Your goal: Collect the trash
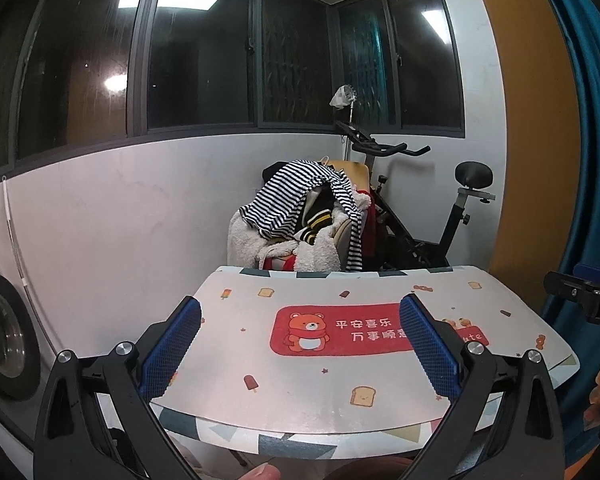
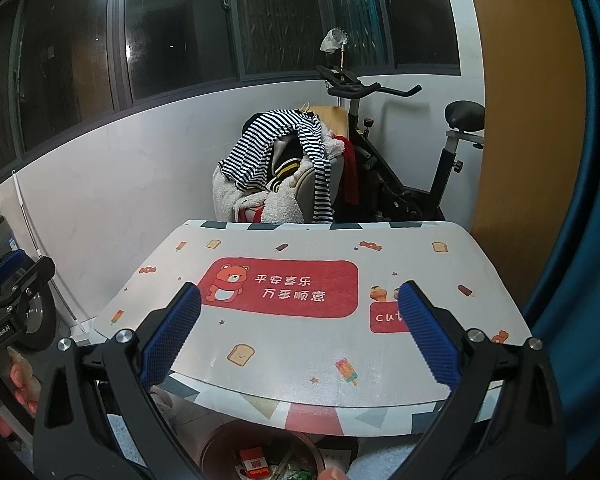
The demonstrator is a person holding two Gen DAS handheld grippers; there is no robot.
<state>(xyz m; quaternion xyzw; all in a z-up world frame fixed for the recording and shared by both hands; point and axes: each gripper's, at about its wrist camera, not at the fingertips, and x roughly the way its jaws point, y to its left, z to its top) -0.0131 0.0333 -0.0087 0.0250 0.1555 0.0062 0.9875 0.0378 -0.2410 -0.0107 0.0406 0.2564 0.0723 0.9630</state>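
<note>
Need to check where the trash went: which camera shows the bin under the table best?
The right wrist view: the round bin sits below the table's near edge, with a red packet inside. The left wrist view shows no bin.

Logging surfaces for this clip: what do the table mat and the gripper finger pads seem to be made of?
Table mat: looks like smooth printed vinyl or coated sheet, with a soft sheen; uncertain. Finger pads: blue, probably rubber or textured plastic, matte, with a fine ridged grid. Both the left gripper and right gripper are open.
</note>
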